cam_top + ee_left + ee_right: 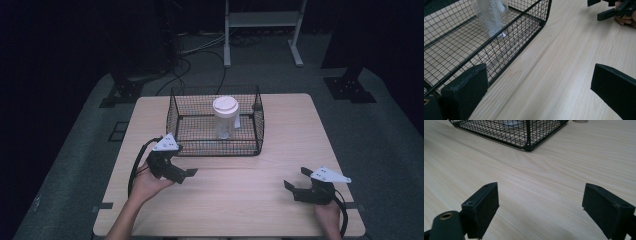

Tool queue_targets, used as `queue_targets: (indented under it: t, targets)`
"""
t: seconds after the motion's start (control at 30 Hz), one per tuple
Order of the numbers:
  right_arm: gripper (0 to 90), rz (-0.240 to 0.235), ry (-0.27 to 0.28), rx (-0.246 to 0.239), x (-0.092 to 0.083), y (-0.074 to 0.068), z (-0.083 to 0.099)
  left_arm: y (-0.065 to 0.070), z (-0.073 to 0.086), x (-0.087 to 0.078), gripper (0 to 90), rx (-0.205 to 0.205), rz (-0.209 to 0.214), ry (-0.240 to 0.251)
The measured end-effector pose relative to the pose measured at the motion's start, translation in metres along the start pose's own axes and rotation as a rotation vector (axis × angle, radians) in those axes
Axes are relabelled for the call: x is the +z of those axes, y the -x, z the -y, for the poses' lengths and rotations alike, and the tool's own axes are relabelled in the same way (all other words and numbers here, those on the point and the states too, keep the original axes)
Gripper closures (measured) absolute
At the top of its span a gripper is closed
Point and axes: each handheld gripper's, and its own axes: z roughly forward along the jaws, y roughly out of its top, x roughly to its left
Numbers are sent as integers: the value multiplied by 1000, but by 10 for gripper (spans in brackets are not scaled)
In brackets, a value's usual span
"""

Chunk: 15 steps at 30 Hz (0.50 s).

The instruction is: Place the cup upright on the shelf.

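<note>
A black wire basket stands at the middle back of the wooden table. Upright inside it is a clear cup with a white lid. My left gripper rests just in front of the basket's near left corner, open and holding nothing. In the left gripper view its jaws stand wide apart, beside the basket wall and the cup. My right gripper lies open at the near right, pointing left, with bare wood between its jaws. The basket corner is farther off.
The table's near edge is close behind both hands. A round hole in the tabletop lies beyond the basket. On the grey floor behind are a white frame, cables and black stand bases. My right gripper appears far off.
</note>
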Motion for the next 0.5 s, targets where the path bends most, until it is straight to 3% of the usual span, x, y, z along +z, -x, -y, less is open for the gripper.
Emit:
queue_targets:
  t: [0.5]
  targets:
    - [129, 1, 0, 0, 0, 0, 0, 3, 20, -1, 4, -11, -14, -10]
